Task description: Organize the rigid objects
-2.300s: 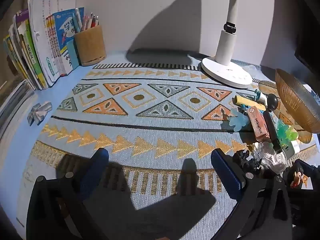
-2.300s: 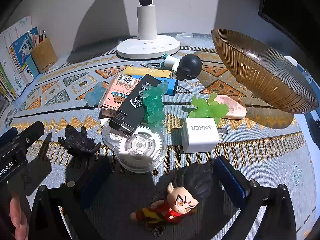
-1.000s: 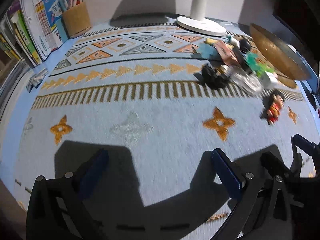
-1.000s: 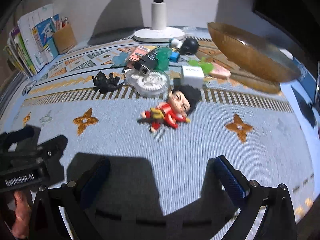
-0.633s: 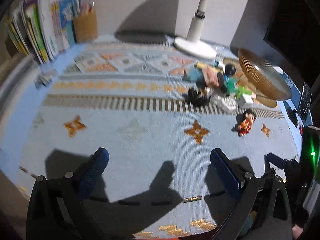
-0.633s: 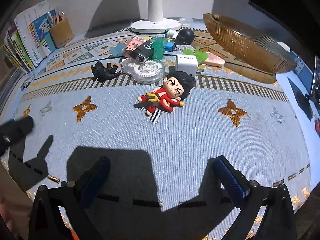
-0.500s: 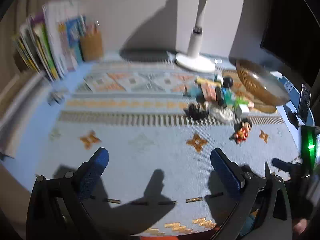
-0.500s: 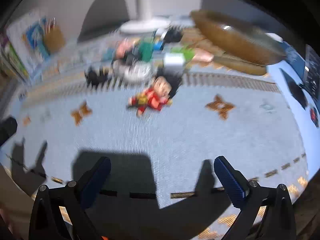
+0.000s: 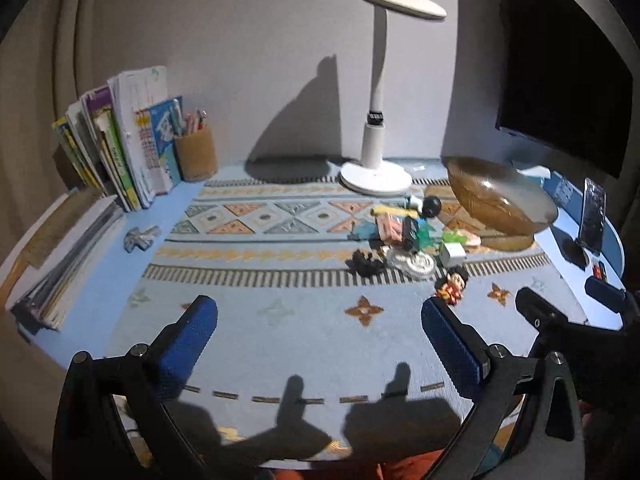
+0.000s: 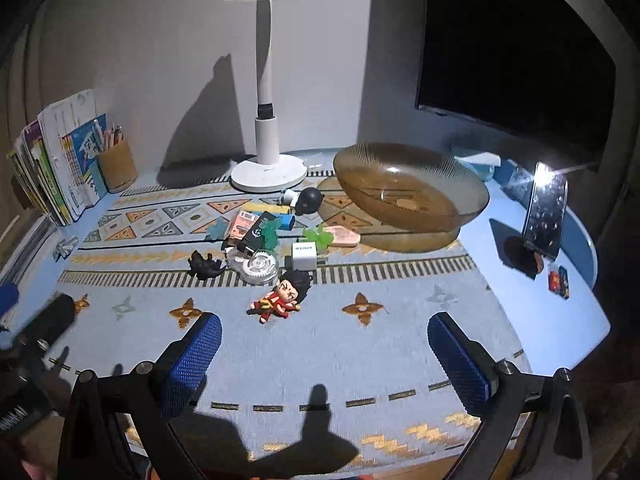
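Both tools stand with jaws spread wide and nothing between them: my left tool (image 9: 320,340) and my right tool (image 10: 324,350) hang over the near edge of the bench (image 10: 568,288), well short of the work.

The rigid objects lie in one tight heap ahead of the right tool and ahead-right of the left. Nearest my right tool is the red-clad figurine (image 10: 282,298), lying on its side, apart from the heap. Just beyond it sit a clear round gear case (image 10: 258,266), a white charger block (image 10: 303,256) and a black dinosaur figure (image 10: 204,266); behind these, a black rectangular case (image 10: 254,236) leans over a pink box (image 10: 244,224), with translucent green toys (image 10: 318,238) among them. The ribbed amber glass bowl (image 10: 412,196) sits beyond and right of the heap, empty by my reading and the likely receptacle.

Risks, in my judgement:
- The heap is interlocked; pulling one piece may drag or topple its neighbours.
- The figurine is rounded, hard plastic and irregular; a pinch across the head could squirt it out.
- The gear case looks smooth and too wide for an easy pinch.
- The woven mat (image 10: 360,344) may snag a low fingertip.
- The bowl is glass and shallow; dropped pieces could chip it or bounce out.
- The phone on its stand (image 10: 544,216), right of the bowl, could be knocked by a wide swing.
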`<control>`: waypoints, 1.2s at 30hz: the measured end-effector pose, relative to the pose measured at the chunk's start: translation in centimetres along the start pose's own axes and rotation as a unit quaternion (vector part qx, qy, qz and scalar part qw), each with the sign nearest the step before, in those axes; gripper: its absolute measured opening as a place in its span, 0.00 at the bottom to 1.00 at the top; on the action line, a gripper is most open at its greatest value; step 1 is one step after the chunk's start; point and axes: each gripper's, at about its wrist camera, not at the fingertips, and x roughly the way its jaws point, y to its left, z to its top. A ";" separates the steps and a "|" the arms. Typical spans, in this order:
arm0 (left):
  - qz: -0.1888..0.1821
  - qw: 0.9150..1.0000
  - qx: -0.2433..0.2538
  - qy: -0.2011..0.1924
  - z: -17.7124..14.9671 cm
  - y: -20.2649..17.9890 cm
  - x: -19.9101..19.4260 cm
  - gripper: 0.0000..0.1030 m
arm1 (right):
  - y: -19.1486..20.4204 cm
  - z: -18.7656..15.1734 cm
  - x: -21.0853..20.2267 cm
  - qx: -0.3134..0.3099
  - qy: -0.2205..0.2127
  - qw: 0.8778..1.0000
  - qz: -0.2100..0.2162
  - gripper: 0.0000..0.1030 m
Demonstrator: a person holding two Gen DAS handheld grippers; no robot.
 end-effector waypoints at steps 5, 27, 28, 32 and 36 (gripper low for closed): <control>-0.010 1.000 -0.008 0.013 -0.5 0.1 0.9 0.99 | 0.4 -0.3 -0.1 0.003 -0.002 1.000 -0.008 1.00; -0.029 0.999 -0.014 0.024 -0.9 0.3 1.2 0.99 | 1.2 -0.5 -0.6 0.000 -0.005 1.000 -0.012 1.00; -0.029 0.999 -0.014 0.024 -0.9 0.2 1.3 0.99 | 1.2 -0.5 -0.6 0.001 -0.005 1.000 -0.011 1.00; -0.030 0.999 -0.006 0.026 -1.1 0.0 1.4 0.99 | 0.9 -0.5 -0.4 0.006 -0.004 1.000 -0.006 1.00; -0.034 0.999 -0.003 0.028 -1.2 0.0 1.7 0.99 | 0.4 -0.6 0.1 0.014 0.002 1.000 -0.004 1.00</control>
